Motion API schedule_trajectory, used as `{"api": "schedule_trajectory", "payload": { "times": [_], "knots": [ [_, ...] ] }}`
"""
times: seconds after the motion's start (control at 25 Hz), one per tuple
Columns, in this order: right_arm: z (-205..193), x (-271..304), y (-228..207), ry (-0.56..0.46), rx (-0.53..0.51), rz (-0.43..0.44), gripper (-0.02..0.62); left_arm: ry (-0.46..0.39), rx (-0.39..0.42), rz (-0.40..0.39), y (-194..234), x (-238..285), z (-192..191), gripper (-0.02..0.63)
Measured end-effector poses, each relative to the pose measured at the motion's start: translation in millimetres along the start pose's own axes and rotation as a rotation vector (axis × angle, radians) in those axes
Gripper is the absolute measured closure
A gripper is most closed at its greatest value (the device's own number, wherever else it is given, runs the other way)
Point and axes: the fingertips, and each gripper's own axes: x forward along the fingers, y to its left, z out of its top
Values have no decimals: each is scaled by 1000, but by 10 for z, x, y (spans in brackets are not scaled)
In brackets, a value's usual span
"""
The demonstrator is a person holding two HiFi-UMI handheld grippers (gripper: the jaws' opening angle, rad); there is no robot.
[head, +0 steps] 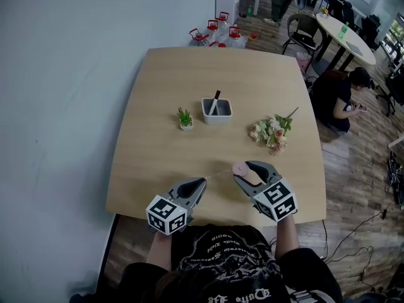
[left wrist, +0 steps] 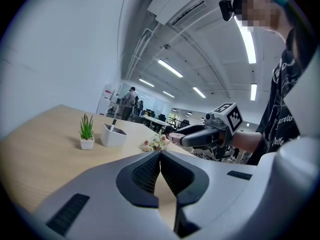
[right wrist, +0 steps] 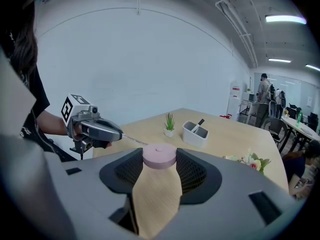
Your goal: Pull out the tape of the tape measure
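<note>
A round pink tape measure [head: 240,168] hangs just above the wooden table [head: 158,163] near its front edge, with my right gripper [head: 242,171] shut on it from both sides. In the right gripper view the pink case [right wrist: 159,155] sits between the ribbed pads. A thin tape [head: 219,172] runs left from the case to my left gripper [head: 203,180], which is shut on the tape's end. That tape [right wrist: 134,139] is also visible in the right gripper view, stretched to the left gripper [right wrist: 120,133]. In the left gripper view the jaws meet with no gap [left wrist: 160,156], and the right gripper [left wrist: 175,138] is ahead.
On the table's middle stand a small potted plant [head: 185,118] and a white holder [head: 216,110] with a pen; a flower bunch [head: 271,132] lies to the right. Water bottles [head: 218,31] stand beyond the far edge. A person [head: 341,96] sits on the floor at right.
</note>
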Motion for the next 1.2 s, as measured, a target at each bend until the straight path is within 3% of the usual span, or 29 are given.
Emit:
{"api": "schedule_trajectory", "payload": {
  "times": [0.32,0.8,1.2],
  "knots": [
    [-103,-119,-177,24,14,-68,371,16,-7,49,140,-92,-54,595],
    [-220,-203,-255,4,77,-125,370,37,-3,34,115,-60,-101,595],
    [-301,-391,-484,-26,125,-195,371,26,-35,99,361,-249,-102,595]
  ]
}}
